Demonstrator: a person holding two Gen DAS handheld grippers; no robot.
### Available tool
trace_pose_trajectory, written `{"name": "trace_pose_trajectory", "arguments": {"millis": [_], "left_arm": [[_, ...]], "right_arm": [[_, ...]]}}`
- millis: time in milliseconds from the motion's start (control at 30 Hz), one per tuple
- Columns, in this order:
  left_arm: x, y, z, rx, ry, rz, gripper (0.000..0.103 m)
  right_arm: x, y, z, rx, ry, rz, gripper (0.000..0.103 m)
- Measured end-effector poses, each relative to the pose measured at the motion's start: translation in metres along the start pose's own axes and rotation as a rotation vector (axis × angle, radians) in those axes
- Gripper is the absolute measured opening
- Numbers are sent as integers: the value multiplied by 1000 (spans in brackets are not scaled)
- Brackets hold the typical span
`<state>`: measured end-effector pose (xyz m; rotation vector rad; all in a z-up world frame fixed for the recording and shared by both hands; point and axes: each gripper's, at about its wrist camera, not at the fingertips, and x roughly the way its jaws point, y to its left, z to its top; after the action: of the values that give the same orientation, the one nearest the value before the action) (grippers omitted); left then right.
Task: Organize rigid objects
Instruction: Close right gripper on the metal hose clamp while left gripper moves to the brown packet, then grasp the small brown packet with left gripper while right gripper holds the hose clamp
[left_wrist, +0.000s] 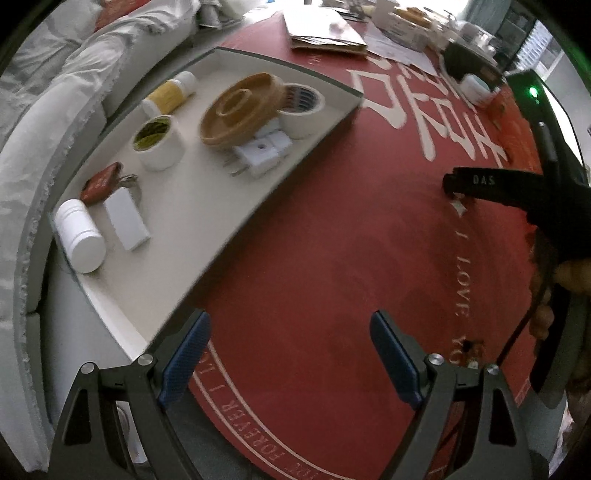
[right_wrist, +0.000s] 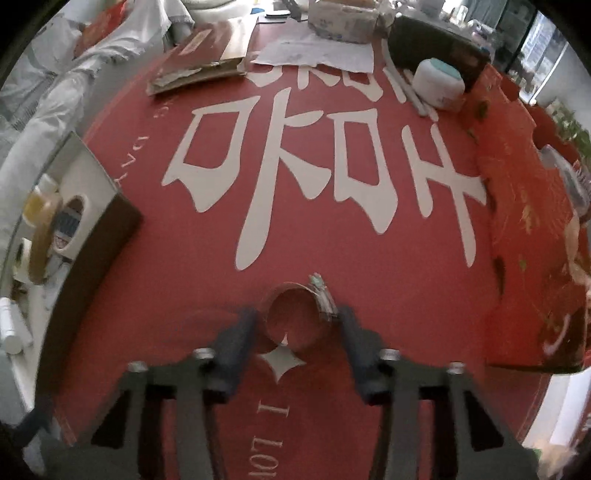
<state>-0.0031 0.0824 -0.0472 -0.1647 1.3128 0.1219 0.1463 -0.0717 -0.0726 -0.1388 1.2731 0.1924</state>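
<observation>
A metal hose clamp (right_wrist: 295, 306) with a screw housing lies on the red tablecloth (right_wrist: 369, 280). My right gripper (right_wrist: 298, 321) points down over it, its two dark fingers pressed against the ring's left and right sides. One of its black fingers (left_wrist: 476, 182) shows at the right in the left wrist view. My left gripper (left_wrist: 290, 321) hangs open over bare cloth beside the white tray (left_wrist: 221, 206), nothing between its blue pads. The tray holds a wooden dish (left_wrist: 240, 107), two tape rolls (left_wrist: 159, 142), a white bottle (left_wrist: 81, 236), a plug adapter (left_wrist: 262, 151) and a red key tag (left_wrist: 101, 182).
Papers and a brown envelope (right_wrist: 207, 59) lie at the table's far side, with a white jar with a teal lid (right_wrist: 439, 83). A red patterned bag (right_wrist: 532, 229) stands at the right. A white sofa (left_wrist: 37, 129) runs along the tray's far side.
</observation>
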Motion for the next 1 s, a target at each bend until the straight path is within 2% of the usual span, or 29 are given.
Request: {"name": "trace_pose_trajectory", "arguments": {"millis": [167,267,400,500,567,667,733,800,900,1000], "left_arm": [[-7,-30,-7,120,0,-57,90],[-8,-56,-14,209,6,-94,90],[-6,-99,-27,349,0,-100,90],[-8,-128,-41,529,-87,-99,90],[-12,-143,-54,720,-154,-136,90],[-15,-158,-80,1093,-275,-106,90],[-11,-159,-91,1269,-289,-100,90],[-5,-162,-94,1373,-237,-142,90],[-6,-164,-95,1447,-266,-202,90],[-2,-172,-91,1485,-259,-247,90]], "right_arm": [[-13,-33,-25,80,33,60,42],[-37,-65,-60,130,30,98,42],[-63,-95,-106,159,17,113,42],[-74,-117,-135,215,17,157,42],[-78,-128,-151,241,20,169,42],[-79,-139,-169,293,19,203,42],[-82,-145,-175,335,3,232,42],[-87,-148,-180,343,-14,235,42],[-88,-147,-180,338,-21,245,42],[-81,-148,-181,351,0,248,42]]}}
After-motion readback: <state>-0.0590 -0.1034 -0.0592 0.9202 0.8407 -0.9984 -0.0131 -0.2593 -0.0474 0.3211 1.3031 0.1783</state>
